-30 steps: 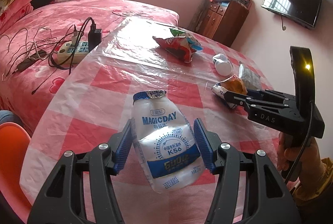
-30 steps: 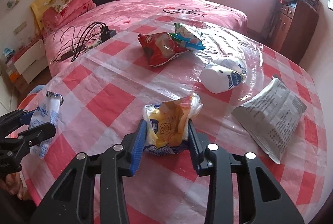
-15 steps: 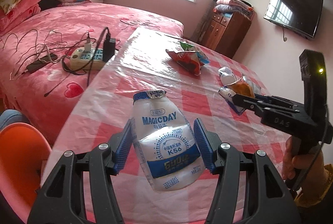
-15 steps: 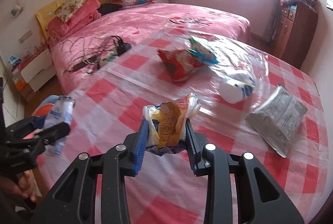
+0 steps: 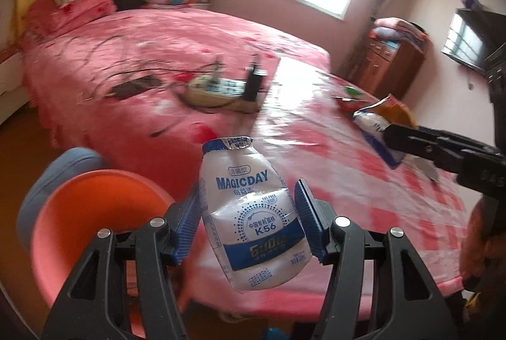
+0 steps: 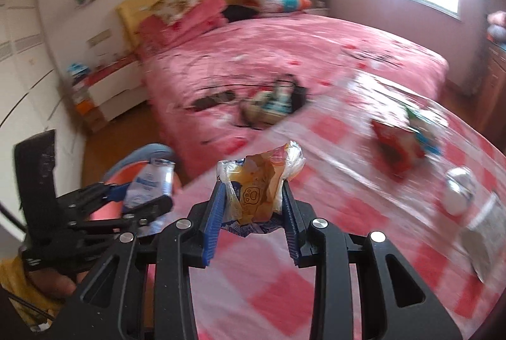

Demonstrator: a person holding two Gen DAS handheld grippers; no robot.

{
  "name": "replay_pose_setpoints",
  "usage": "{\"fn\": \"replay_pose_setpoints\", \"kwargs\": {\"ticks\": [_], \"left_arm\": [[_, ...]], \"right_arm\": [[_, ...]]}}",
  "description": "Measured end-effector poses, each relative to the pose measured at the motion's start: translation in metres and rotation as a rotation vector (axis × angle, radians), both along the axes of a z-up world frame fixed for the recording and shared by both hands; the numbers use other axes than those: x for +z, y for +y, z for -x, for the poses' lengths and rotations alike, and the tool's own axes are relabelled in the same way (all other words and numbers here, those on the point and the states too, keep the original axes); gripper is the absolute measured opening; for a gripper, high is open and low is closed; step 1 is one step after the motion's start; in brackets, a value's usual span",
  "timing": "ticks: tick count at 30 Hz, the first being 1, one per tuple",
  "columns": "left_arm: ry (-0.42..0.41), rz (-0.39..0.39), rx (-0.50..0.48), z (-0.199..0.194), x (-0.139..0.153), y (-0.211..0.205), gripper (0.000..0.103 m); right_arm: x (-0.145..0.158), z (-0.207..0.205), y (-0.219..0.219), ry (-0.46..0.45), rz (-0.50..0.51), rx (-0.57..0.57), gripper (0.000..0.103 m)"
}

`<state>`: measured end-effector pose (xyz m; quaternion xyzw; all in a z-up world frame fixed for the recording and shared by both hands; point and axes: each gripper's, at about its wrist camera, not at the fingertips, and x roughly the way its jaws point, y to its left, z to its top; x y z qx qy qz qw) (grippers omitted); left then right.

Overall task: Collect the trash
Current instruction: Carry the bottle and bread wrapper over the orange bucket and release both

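Two tongs, left tongs (image 5: 249,224) and right tongs (image 6: 253,210), grip one bottle (image 5: 253,213), one wrapper (image 6: 256,185)

A glossy plastic drink pouch (image 5: 253,213) and crinkled wrapper (image 6: 256,191) sat in matt black tools above the bench's shiny clear plastic cover (image 5: 316,125).

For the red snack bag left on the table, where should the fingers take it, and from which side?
Judging by the blurred right wrist view, take the red snack bag from above, across its puffed red middle. It lies flat on the checked tablecloth, so a low side approach would likely just push it along.
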<state>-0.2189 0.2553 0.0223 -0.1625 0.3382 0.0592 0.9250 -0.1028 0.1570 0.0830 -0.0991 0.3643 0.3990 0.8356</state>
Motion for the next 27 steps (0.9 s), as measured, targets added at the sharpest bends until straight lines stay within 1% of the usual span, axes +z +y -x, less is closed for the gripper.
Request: {"fn": "replay_pose_setpoints", "kwargs": {"ticks": [4, 8, 14, 15, 16, 18, 19, 21, 23, 24, 27], "left_arm": [[0.046, -0.008, 0.108, 0.019, -0.014, 0.039, 0.059], [0.087, 0.004, 0.208, 0.036, -0.03, 0.074, 0.059], [0.126, 0.025, 0.293, 0.052, -0.05, 0.108, 0.059], [0.131, 0.027, 0.304, 0.053, -0.053, 0.112, 0.059], [0.134, 0.026, 0.311, 0.053, -0.055, 0.115, 0.059], [0.146, 0.017, 0.338, 0.055, -0.061, 0.122, 0.06], [0.159, 0.02, 0.352, 0.056, -0.064, 0.127, 0.06], [0.184, 0.03, 0.381, 0.059, -0.069, 0.134, 0.068], [0.184, 0.024, 0.408, 0.064, -0.069, 0.138, 0.072], [0.181, 0.02, 0.413, 0.065, -0.068, 0.139, 0.073], [0.17, 0.015, 0.422, 0.065, -0.065, 0.14, 0.074]], "right_arm": [[-0.001, 0.018, 0.046, 0.013, -0.014, 0.126, 0.036], [-0.01, 0.035, 0.085, 0.023, -0.003, 0.218, 0.036], [-0.022, 0.053, 0.125, 0.041, 0.015, 0.312, 0.038], [-0.024, 0.056, 0.131, 0.039, 0.014, 0.326, 0.04], [-0.027, 0.056, 0.134, 0.036, 0.015, 0.335, 0.045], [-0.033, 0.06, 0.142, 0.047, 0.023, 0.355, 0.057], [-0.036, 0.06, 0.143, 0.045, 0.024, 0.351, 0.064], [-0.04, 0.057, 0.142, 0.048, 0.022, 0.329, 0.072], [-0.042, 0.052, 0.136, 0.072, 0.011, 0.308, 0.076], [-0.041, 0.049, 0.132, 0.077, 0.004, 0.287, 0.081], [-0.037, 0.039, 0.116, 0.094, -0.034, 0.238, 0.084]]}}
